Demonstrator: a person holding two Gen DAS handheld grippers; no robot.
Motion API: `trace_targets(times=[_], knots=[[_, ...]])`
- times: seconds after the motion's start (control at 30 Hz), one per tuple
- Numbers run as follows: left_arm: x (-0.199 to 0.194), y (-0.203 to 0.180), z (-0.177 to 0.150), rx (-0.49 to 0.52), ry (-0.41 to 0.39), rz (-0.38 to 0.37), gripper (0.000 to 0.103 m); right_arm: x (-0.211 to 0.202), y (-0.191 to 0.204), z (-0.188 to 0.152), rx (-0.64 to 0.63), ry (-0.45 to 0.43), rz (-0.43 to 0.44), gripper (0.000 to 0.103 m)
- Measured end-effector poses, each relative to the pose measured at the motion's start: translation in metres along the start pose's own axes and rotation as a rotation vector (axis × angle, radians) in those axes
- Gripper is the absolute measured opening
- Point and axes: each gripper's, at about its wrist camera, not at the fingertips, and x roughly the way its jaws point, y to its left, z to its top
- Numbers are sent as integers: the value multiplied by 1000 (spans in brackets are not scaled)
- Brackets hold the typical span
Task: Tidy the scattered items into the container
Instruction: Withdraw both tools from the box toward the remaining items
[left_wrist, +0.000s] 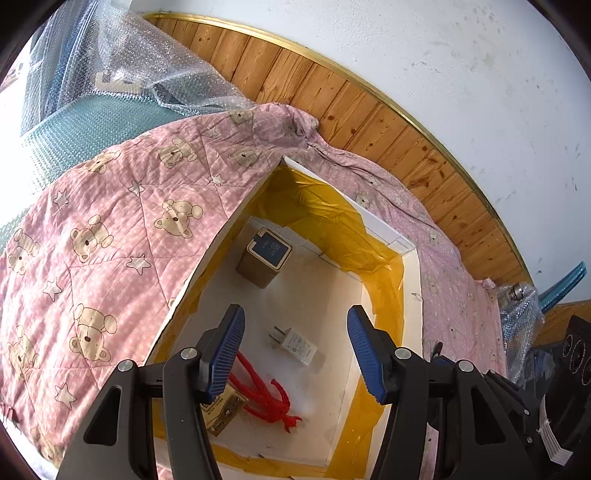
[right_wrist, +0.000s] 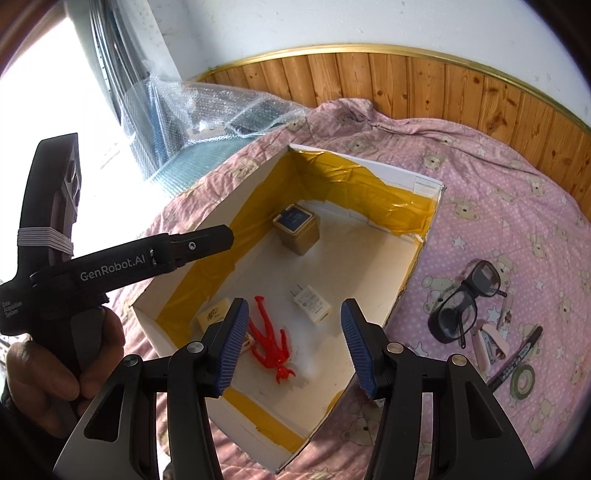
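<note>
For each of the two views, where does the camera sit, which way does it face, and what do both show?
Left wrist: on the left gripper, jaws open, looking steeply down into the box.
Right wrist: on the right gripper, jaws open, above the box's near edge, facing the wall; a hand holding the left gripper shows.
Shared: the box with charger, red figure and tin.

Quilt (left_wrist: 110, 206): pink, white-dotted, printed with tan bears and white stars. Box (right_wrist: 430, 188): white walls, yellow tape lining inside. Tin (right_wrist: 297, 229), upper middle of the box: gold with a dark blue lid. Charger (right_wrist: 312, 304): white. Figure (right_wrist: 271, 339): red. Card (right_wrist: 212, 314): cream with dark lettering. Fingers (left_wrist: 225, 350): blue ribbed pads on black arms. Glasses (right_wrist: 463, 302), right of frame: black frames. Panelling (right_wrist: 369, 77): orange-brown wood, gold trim. Wall (left_wrist: 443, 55): white.
</note>
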Motion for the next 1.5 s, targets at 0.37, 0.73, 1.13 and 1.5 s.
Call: trace_targets(times=[0.37, 0.73, 1.13, 1.5], knots=[[-19, -29, -27, 74, 0, 9, 59, -24, 7, -21, -1, -13, 9, 55], [-29, -47, -49, 107, 13, 8, 59, -41, 3, -38, 21, -16, 11, 55], [-32, -68, -66, 150, 30, 2, 59, -55, -9, -56, 55, -19, 10, 55], [-35, -83, -81, 178, 42, 11, 59, -65, -18, -69, 77, -24, 21, 55]])
